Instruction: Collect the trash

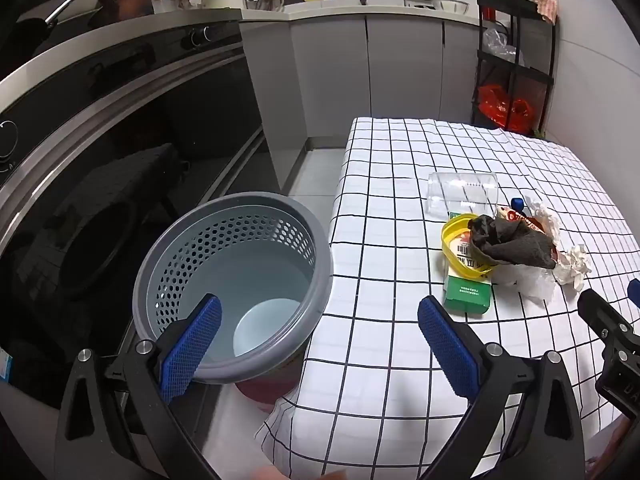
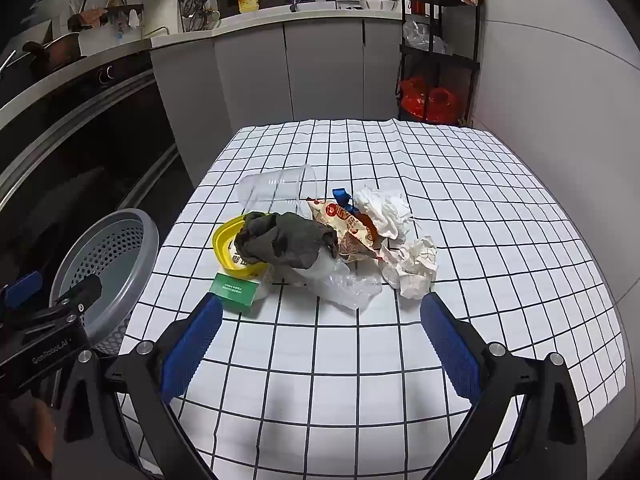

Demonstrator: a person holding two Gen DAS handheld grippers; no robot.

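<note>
A pile of trash lies on the checked tablecloth [image 2: 460, 184]: a clear plastic cup [image 2: 276, 190] on its side, a dark rag [image 2: 284, 240], a yellow lid [image 2: 224, 246], a green box [image 2: 236, 292], a snack wrapper [image 2: 348, 228], crumpled white paper [image 2: 408, 266] and clear film [image 2: 344, 286]. The pile also shows in the left wrist view [image 1: 512, 246]. A grey perforated bin [image 1: 236, 280] stands left of the table, with a white disc at its bottom. My left gripper [image 1: 320, 340] is open and empty, between bin and table. My right gripper [image 2: 322, 338] is open and empty, just short of the pile.
A dark oven front [image 1: 120, 160] runs along the left. Grey cabinets [image 2: 320, 72] and a counter with a sink stand behind the table. A black shelf cart [image 2: 440, 52] with red bags stands at the back right. A white wall is on the right.
</note>
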